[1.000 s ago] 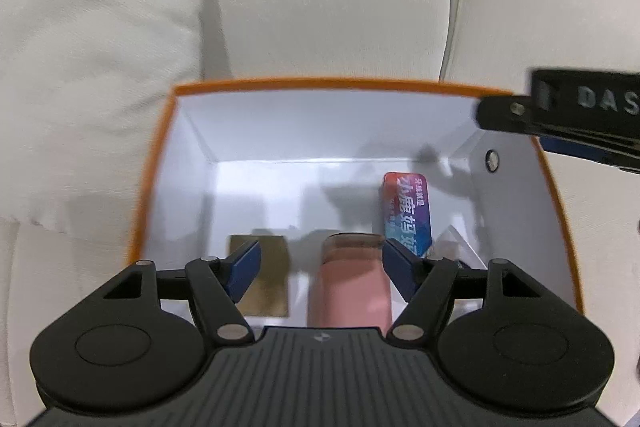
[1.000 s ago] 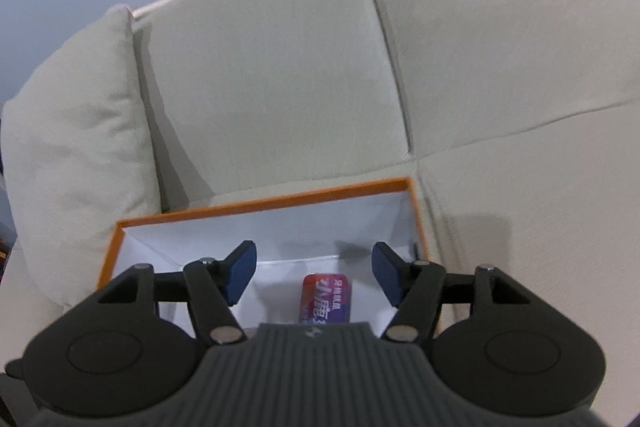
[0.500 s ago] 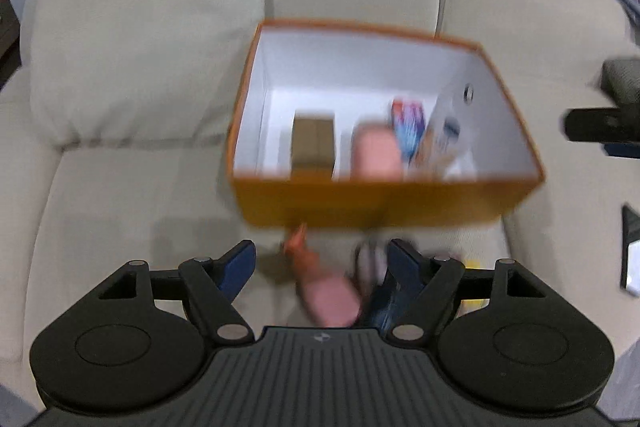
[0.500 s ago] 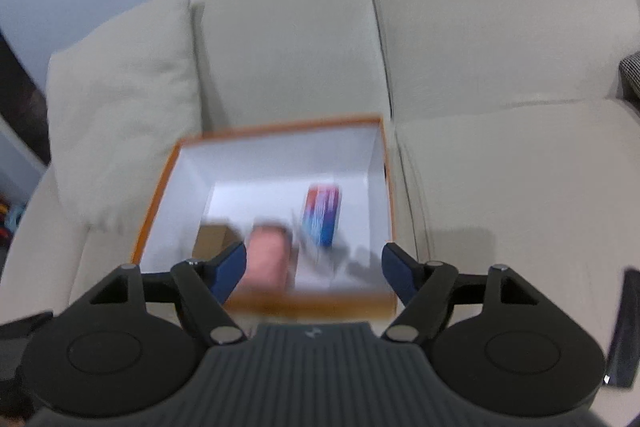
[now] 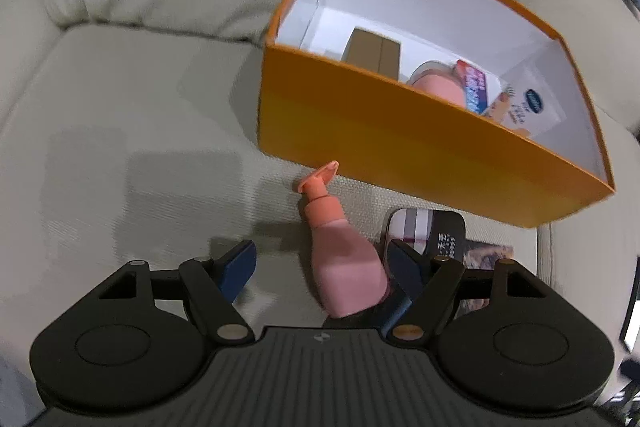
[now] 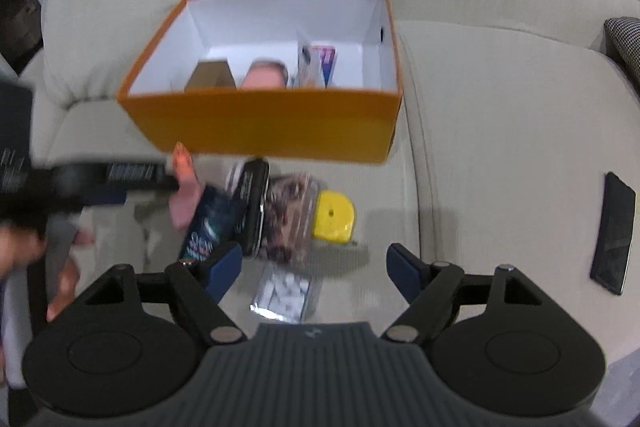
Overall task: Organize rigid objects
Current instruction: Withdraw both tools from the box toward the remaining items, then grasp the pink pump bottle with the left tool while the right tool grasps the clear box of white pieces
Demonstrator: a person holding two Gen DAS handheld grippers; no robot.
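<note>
Both grippers hover low over a beige sofa seat, jaws apart, in front of an orange box.

The left gripper (image 5: 320,269) straddles a smooth pink pump bottle (image 5: 340,259) lying on the cushion, its nozzle touching the orange box (image 5: 400,143); the jaws are not clamped on it. The right gripper (image 6: 314,267) hangs above a loose pile: glossy packets (image 6: 288,215), a yellow block (image 6: 333,215), a foil blister pack (image 6: 282,297). The white-lined cardboard box holds a brown carton (image 6: 210,77). The sofa (image 6: 500,107) fabric is coarsely woven.
</note>
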